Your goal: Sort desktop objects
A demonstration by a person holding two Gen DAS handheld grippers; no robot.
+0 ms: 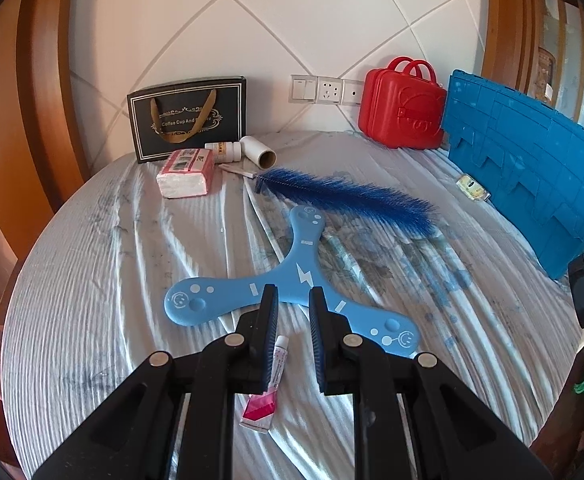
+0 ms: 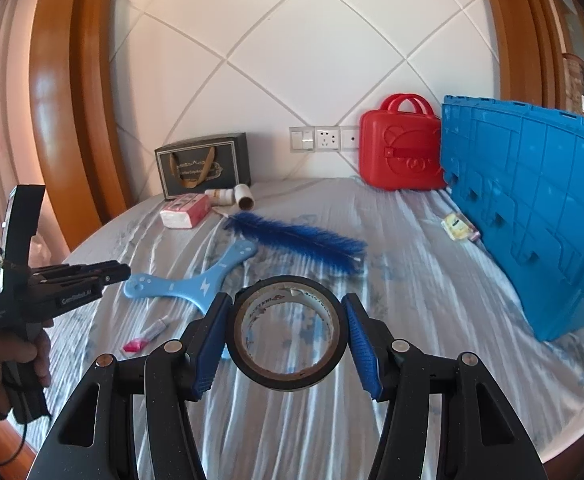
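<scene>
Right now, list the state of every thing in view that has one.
Left tool: closed, empty.
Right tool: clamped on the tape roll.
Tape roll: gripped by its sides.
Tube: lying flat, capped.
Red case: upright, shut.
Blue crate lid: standing upright.
Pill bottle: on its side, capped.

Your left gripper [image 1: 293, 290] hangs tilted downward over the near edge of the blue boomerang [image 1: 228, 292], with its fingertips just above the middle of the boomerang. Its jaws are drawn in to a narrow gap, with nothing clamped between the pads. From the right wrist view, your left hand [image 2: 8, 360] is wrapped around the pistol handle, fingers curled at the front, with that gripper level and left of the boomerang. Your right gripper [image 2: 286, 298] sits nearer you than the boomerang, angled down, with both blue pads [image 2: 361, 344] pressing the sides of a roll of tape [image 2: 288, 376] held clear of the surface.
</scene>
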